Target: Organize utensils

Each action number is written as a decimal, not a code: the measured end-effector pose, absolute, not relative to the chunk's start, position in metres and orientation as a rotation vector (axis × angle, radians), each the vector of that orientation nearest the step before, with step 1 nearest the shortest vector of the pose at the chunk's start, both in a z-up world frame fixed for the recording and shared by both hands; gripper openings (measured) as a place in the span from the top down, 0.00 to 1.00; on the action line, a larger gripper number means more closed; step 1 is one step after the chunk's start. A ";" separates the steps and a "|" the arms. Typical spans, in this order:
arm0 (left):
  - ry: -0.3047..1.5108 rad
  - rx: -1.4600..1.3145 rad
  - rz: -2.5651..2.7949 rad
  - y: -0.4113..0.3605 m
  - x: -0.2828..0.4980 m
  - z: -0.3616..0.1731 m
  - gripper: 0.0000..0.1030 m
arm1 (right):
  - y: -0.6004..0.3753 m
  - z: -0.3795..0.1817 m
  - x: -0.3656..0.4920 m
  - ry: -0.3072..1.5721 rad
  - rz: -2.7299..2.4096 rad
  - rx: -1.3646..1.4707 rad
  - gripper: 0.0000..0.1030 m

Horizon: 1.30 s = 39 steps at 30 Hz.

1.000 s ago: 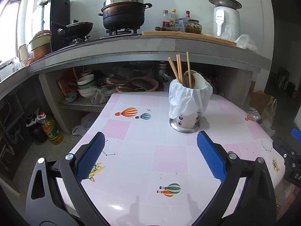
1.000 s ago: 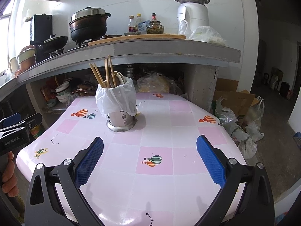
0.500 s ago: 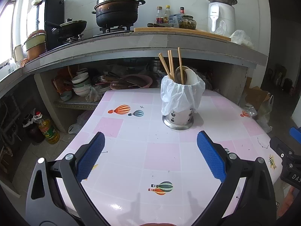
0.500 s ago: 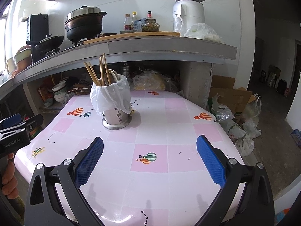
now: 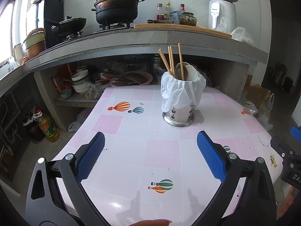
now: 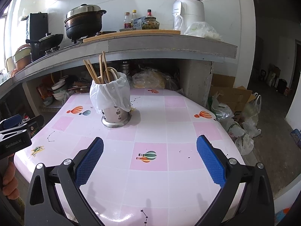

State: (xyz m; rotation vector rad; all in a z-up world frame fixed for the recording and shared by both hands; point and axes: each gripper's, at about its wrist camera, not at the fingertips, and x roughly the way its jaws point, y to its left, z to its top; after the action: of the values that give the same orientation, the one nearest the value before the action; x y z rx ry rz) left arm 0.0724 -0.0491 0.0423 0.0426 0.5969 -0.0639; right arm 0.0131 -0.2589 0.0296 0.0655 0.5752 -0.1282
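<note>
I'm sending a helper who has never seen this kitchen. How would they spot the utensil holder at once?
Look at the pink-and-white tiled table below the concrete counter. The utensil holder is the only thing standing on it: a perforated steel cup with a white plastic bag draped over its rim and wooden chopsticks sticking out.

- A holder (image 5: 178, 114) stands on the table (image 5: 161, 150), toward its far side.
- Chopsticks (image 5: 170, 61) and spoons (image 5: 190, 72) stand in the holder.
- A counter (image 5: 131, 39) runs behind the table.
- A pot (image 5: 116, 7) sits on the counter.
- Bowls (image 5: 80, 81) sit on a shelf (image 5: 75, 101) under the counter, left of the holder.
</note>
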 end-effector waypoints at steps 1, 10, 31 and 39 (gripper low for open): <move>0.598 0.044 -0.063 -0.049 0.072 0.042 0.08 | -0.259 0.030 0.013 0.576 -0.127 0.066 0.06; 0.603 0.043 -0.055 -0.045 0.072 0.038 0.08 | -0.254 0.029 0.014 0.578 -0.121 0.059 0.06; 0.610 0.039 -0.017 -0.027 0.073 0.038 0.08 | -0.260 0.030 0.014 0.582 -0.130 0.066 0.06; 0.614 0.033 -0.013 -0.023 0.074 0.038 0.08 | -0.260 0.029 0.014 0.582 -0.129 0.063 0.06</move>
State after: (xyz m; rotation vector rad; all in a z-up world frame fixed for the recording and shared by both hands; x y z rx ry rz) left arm 0.0738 -0.0233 0.0383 0.0330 0.6137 -0.0128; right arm 0.0141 -0.2604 0.0295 0.0630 0.5825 -0.1288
